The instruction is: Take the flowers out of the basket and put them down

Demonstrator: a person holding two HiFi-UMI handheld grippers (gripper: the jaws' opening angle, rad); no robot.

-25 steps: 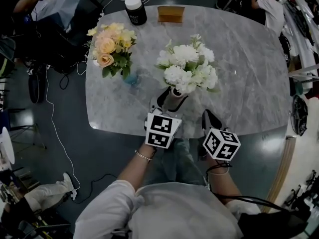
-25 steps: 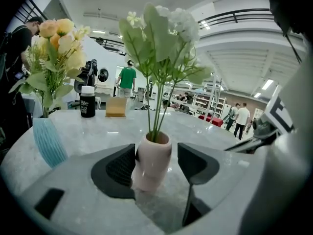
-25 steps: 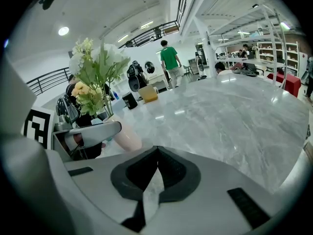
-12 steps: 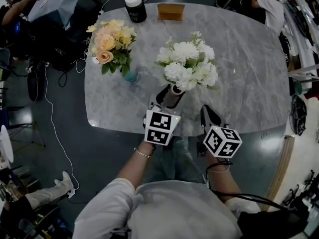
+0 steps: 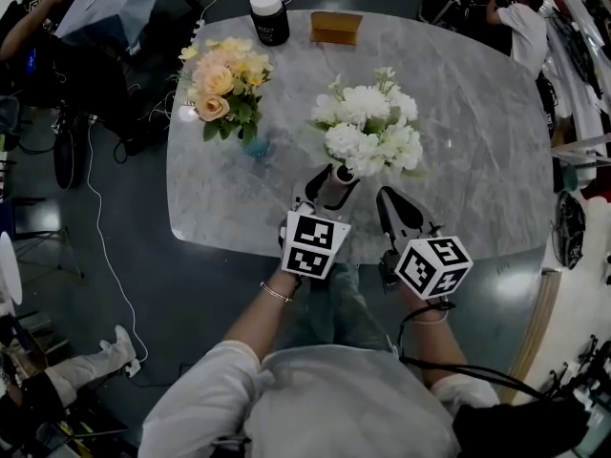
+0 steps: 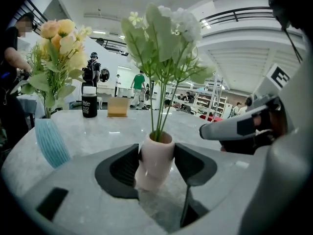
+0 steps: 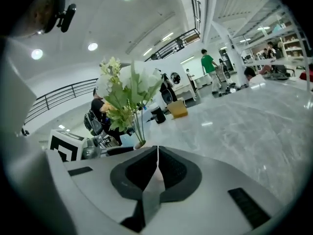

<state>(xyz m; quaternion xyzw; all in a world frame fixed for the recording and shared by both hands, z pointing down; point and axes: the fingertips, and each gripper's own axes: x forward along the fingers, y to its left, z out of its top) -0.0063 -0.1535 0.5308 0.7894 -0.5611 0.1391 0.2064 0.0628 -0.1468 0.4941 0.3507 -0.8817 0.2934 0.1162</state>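
A bunch of white flowers (image 5: 368, 132) stands in a small pink vase (image 5: 337, 189) near the marble table's front edge. My left gripper (image 5: 329, 181) has one pad on each side of the vase (image 6: 155, 161), and both pads touch it. The vase leans slightly in the left gripper view, and the green stems (image 6: 160, 106) rise straight from it. My right gripper (image 5: 387, 200) is just right of the vase, shut with nothing between its pads (image 7: 157, 155). It appears in the left gripper view as a grey jaw (image 6: 234, 126).
A peach bouquet (image 5: 224, 79) in a ribbed blue vase (image 5: 253, 148) stands at the table's left. A black jar (image 5: 270, 17) and a wooden box (image 5: 335, 27) sit at the far edge. The marble table (image 5: 477, 141) stretches right. People work beyond it.
My right gripper has moved forward over the table edge, closer to the pink vase. The left jaws have drawn in against the vase. The head view has shifted slightly.
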